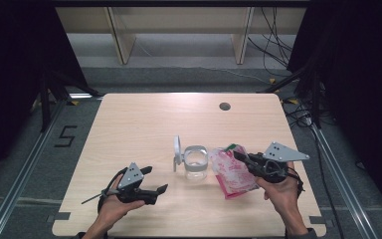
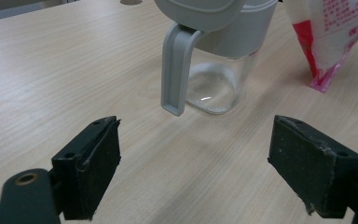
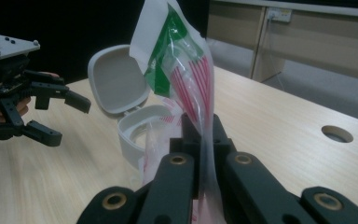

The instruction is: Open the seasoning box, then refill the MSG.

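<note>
Light wooden table point(image 1: 144, 124), round cable hole point(image 1: 224, 106), wooden shelving point(image 1: 179, 30), floor cables point(image 1: 273, 45)

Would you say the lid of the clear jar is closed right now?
No, the lid stands flipped up behind the open rim of the jar.

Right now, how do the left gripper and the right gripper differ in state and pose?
The left gripper has its jaws wide open with nothing between them; the right gripper has its jaws shut on the pink and white bag. The left gripper sits low near the table; the right gripper lifts the bag beside the open jar. Both point toward the jar.
</note>
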Action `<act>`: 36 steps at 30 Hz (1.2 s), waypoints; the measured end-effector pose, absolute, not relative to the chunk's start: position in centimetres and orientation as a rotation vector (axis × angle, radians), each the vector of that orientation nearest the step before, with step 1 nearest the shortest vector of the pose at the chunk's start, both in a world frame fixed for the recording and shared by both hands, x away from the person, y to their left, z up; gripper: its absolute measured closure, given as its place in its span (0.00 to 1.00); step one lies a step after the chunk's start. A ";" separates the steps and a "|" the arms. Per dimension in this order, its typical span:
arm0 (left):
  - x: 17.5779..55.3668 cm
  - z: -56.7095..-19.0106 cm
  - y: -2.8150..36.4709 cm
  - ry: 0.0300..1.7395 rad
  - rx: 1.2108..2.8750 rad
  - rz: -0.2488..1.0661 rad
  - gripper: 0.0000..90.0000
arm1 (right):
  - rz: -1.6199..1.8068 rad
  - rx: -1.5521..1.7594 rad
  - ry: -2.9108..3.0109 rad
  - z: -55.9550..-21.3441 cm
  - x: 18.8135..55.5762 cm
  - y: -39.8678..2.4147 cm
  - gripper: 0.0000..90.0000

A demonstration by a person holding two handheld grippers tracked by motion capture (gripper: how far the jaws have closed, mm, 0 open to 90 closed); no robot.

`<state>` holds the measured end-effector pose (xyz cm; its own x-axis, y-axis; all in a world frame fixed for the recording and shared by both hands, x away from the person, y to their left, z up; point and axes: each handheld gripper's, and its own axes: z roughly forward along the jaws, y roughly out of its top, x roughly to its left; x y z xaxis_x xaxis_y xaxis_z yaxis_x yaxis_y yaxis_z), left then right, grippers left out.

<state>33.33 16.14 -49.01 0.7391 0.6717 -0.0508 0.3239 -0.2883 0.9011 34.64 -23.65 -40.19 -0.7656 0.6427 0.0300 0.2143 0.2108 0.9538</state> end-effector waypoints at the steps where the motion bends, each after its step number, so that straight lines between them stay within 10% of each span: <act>1: 33.3 -49.0 16.1 0.761 1.898 0.413 0.17 | 1.547 0.767 2.111 -40.0 34.7 -23.8 1.00; 36: 30.9 -49.8 5.6 0.551 1.905 0.261 0.32 | 1.586 0.651 2.018 -34.2 32.2 -21.2 1.00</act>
